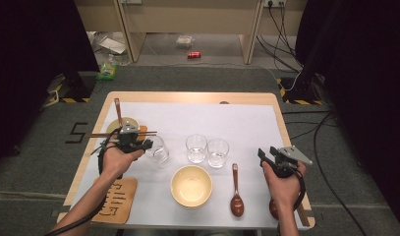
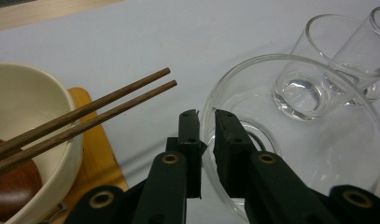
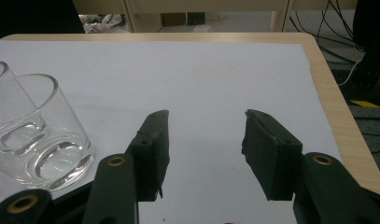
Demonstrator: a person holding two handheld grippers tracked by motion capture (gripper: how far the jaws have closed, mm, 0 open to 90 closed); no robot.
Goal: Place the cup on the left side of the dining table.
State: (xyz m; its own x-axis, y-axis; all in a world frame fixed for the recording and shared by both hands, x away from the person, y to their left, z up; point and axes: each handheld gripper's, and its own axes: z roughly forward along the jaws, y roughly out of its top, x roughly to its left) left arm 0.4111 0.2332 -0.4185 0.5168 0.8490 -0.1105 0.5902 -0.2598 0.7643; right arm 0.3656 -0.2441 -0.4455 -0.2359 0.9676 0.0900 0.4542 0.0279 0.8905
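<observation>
White-covered table: left gripper pinches the left-edge glass tumbler's rim; right gripper gapes, idle, nothing yet moved.

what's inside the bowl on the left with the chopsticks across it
A dark brown spoon lies in the bowl, its handle rising past the far rim. Chopsticks cover part of it; the bowl's bottom is hidden.

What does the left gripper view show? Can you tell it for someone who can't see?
The left gripper pinches the rim of a clear glass, one black jaw inside and one outside. To its left, wooden chopsticks rest across a cream bowl; two more glasses stand beyond on the white table cover.
</observation>
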